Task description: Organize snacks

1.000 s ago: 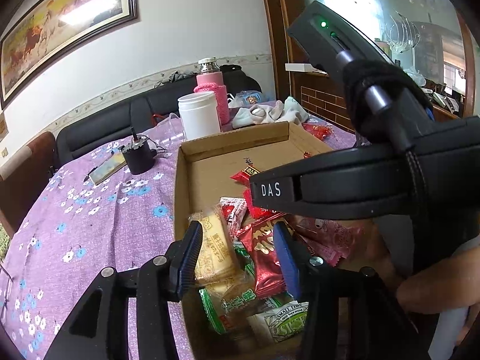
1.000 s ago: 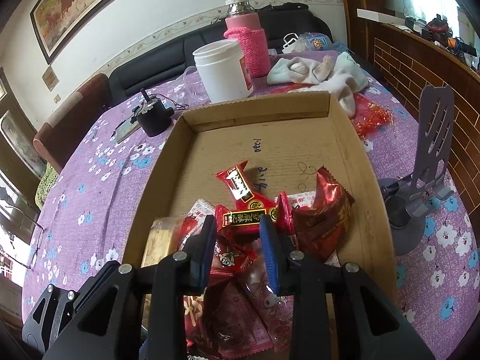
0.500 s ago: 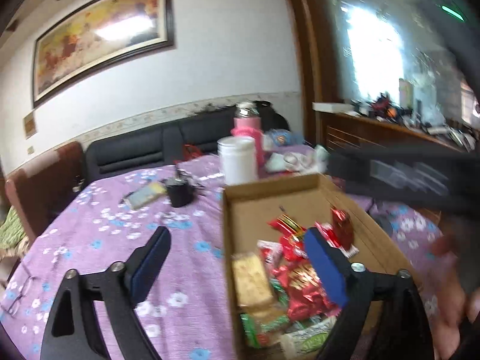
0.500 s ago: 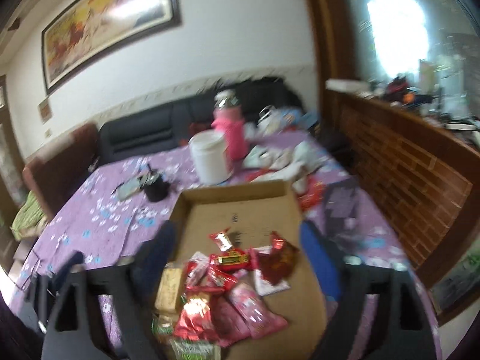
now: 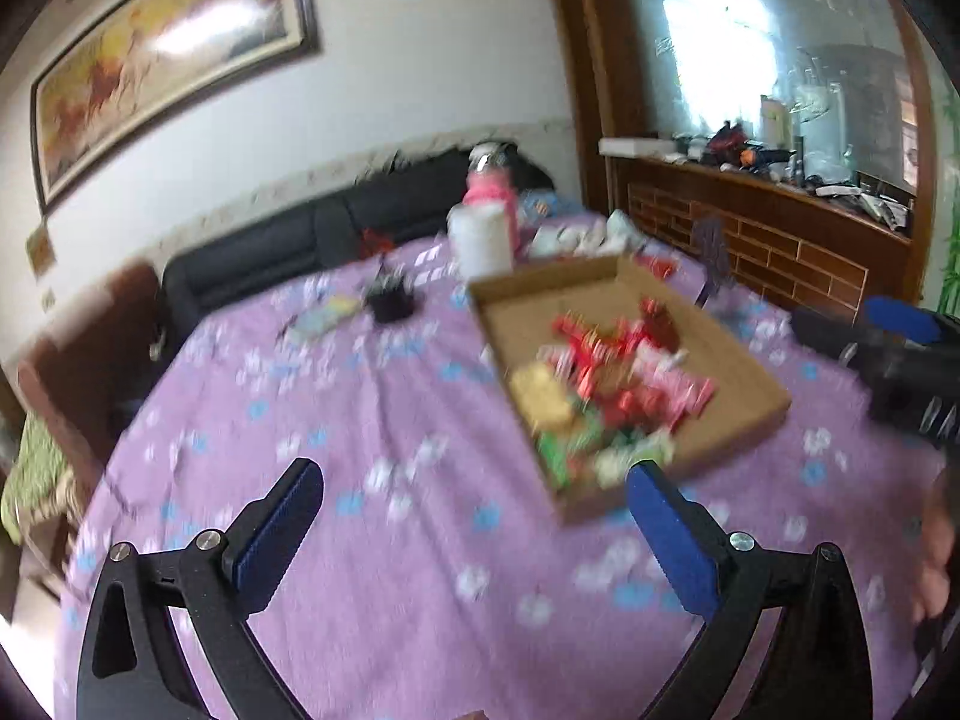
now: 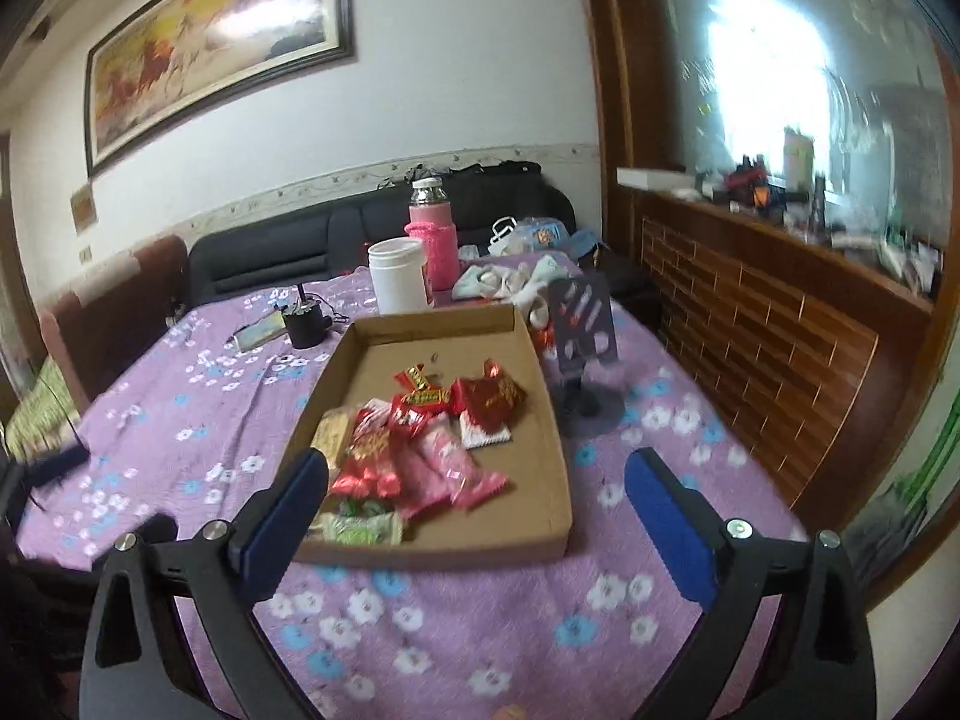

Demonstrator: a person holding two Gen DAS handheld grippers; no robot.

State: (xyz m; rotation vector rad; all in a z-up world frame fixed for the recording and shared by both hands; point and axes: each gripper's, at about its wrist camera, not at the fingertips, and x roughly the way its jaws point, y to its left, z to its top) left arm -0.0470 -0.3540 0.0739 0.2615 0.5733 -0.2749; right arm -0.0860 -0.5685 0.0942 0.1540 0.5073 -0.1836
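Your left gripper (image 5: 474, 501) is over the purple flowered tablecloth (image 5: 336, 408), and its jaws are opening wide. Nothing is between them; the fingers are let go of everything. Your right gripper (image 6: 477, 489) is the same: its jaws are opening, and they grip nothing. The near end of the cardboard tray (image 6: 543, 396) shows in the gap between the right fingers, but they do not touch it.

The snacks (image 6: 420, 432) are all in a pile inside the tray. They sit at the near end, and the far end of the tray is bare cardboard. You can see red packets, two pink packets (image 6: 447, 465), a yellow biscuit pack (image 6: 331, 432) on the left, and a green and white packet (image 6: 363, 527) nearest to you. In the left view the tray (image 5: 738, 372) lies to the right of your left gripper. That view is blurry, so the snacks (image 5: 600, 384) look like a red, yellow and green heap, and you cannot tell one packet from another there.

Past the far end of the tray stand a white jar (image 6: 399, 273) and a pink bottle (image 6: 435, 240), just beside each other. A small black cup (image 6: 305, 324) is on the cloth to the left of the tray. A dark grey stand (image 6: 585, 354) is just to the right of the tray.
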